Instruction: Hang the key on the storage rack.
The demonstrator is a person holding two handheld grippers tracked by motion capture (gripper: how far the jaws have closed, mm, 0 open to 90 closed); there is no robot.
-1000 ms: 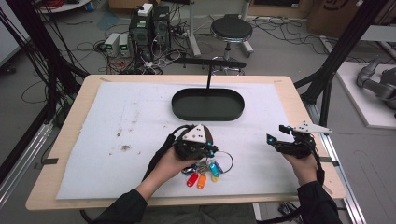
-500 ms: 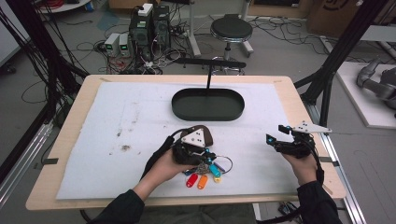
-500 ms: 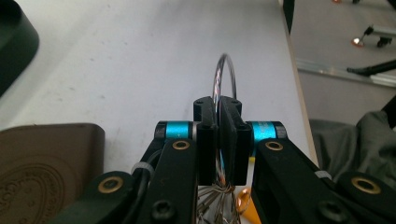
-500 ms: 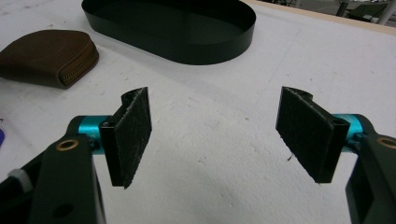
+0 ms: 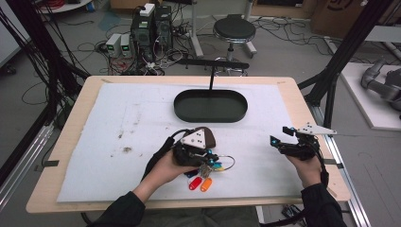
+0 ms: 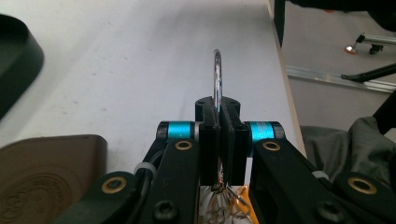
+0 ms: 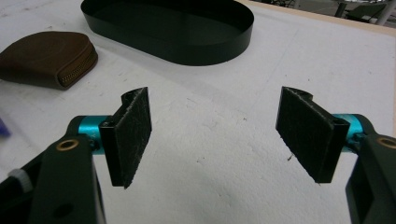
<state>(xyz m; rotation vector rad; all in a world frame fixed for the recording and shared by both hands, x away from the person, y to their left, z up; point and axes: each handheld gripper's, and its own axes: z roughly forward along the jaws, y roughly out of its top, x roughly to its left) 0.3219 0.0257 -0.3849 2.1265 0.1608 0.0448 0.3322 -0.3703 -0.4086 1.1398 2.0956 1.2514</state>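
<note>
Metal key ring (image 6: 217,74) is clamped in the left gripper (image 5: 208,158) at lower centre, coloured tags (image 5: 198,182) dangling below. Right gripper (image 7: 215,135) waits, jaws apart. Lift slowly toward the black tray (image 5: 210,116), keeping the grip firm.

Grey floor (image 5: 293,52) strewn with cables, round stool (image 5: 232,29), computer towers (image 5: 153,23)
</note>
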